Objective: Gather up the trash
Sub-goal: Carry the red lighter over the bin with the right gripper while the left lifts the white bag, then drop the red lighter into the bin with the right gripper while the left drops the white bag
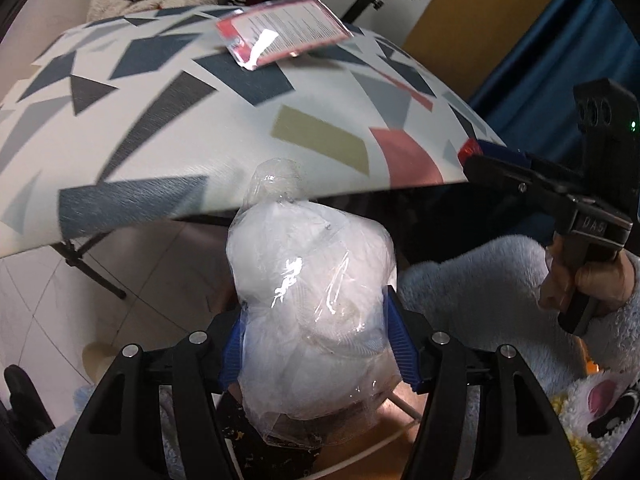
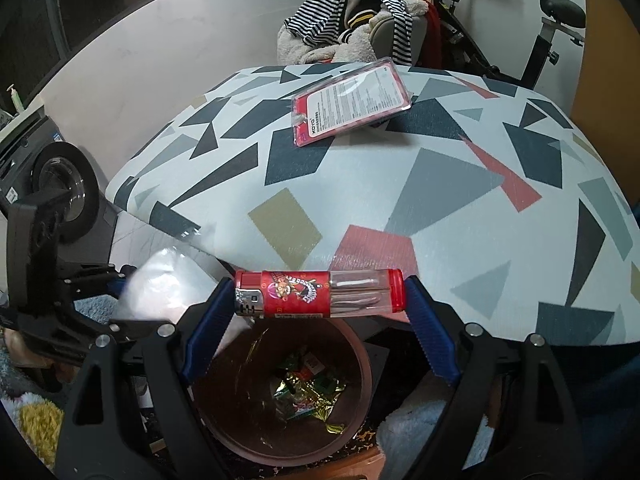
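My left gripper [image 1: 314,312] is shut on a clear plastic bag [image 1: 312,280] stuffed with white filling, which bulges out above and below the blue pads. It hangs past the near edge of the patterned table [image 1: 160,140]. My right gripper [image 2: 318,284] is shut on a red lighter [image 2: 320,294], clamped end to end and lying crosswise. Directly below the lighter stands a brown bin [image 2: 360,360] with shiny wrappers inside. In the right wrist view the left gripper [image 2: 116,280] and its bag [image 2: 160,284] sit just left of the bin. A flat red package [image 2: 352,100] lies on the far part of the table.
A pile of striped and fleecy clothes [image 2: 352,12] sits behind the table, with an exercise bike [image 2: 552,20] to its right. A washing machine [image 2: 60,184] stands at the left. A fluffy pale blue sleeve [image 1: 480,280] and a blue curtain [image 1: 540,60] are at the right.
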The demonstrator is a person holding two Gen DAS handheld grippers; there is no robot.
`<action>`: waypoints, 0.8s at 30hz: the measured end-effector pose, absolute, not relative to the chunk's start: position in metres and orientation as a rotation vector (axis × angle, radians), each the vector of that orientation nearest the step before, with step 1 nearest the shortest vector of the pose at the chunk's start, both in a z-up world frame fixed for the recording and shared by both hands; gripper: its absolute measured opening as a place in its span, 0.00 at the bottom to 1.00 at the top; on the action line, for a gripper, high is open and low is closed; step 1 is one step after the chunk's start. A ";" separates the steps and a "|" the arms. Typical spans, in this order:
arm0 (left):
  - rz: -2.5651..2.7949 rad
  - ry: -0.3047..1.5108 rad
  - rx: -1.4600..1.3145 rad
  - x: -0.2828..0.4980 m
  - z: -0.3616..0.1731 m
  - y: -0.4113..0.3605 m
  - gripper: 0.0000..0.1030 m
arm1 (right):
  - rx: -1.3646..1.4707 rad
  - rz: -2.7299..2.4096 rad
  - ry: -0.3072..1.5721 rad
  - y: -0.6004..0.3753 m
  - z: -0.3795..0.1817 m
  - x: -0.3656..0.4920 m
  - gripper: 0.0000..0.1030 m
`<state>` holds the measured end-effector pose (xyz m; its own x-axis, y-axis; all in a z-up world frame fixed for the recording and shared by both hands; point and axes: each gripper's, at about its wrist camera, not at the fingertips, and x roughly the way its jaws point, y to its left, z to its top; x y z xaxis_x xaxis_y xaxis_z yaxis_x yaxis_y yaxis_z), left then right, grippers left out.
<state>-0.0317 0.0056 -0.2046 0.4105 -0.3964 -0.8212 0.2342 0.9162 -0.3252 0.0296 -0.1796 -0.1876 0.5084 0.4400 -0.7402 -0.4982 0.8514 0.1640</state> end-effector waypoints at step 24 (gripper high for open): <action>-0.213 0.941 -0.156 -0.045 -0.172 0.042 0.93 | -0.131 0.635 0.975 -0.157 -0.238 0.003 0.81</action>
<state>-0.0448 0.0422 -0.1720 0.5706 -0.2479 -0.7829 0.1127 0.9680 -0.2244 0.0029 -0.1574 -0.2382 0.3974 0.4423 -0.8040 -0.5563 0.8129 0.1722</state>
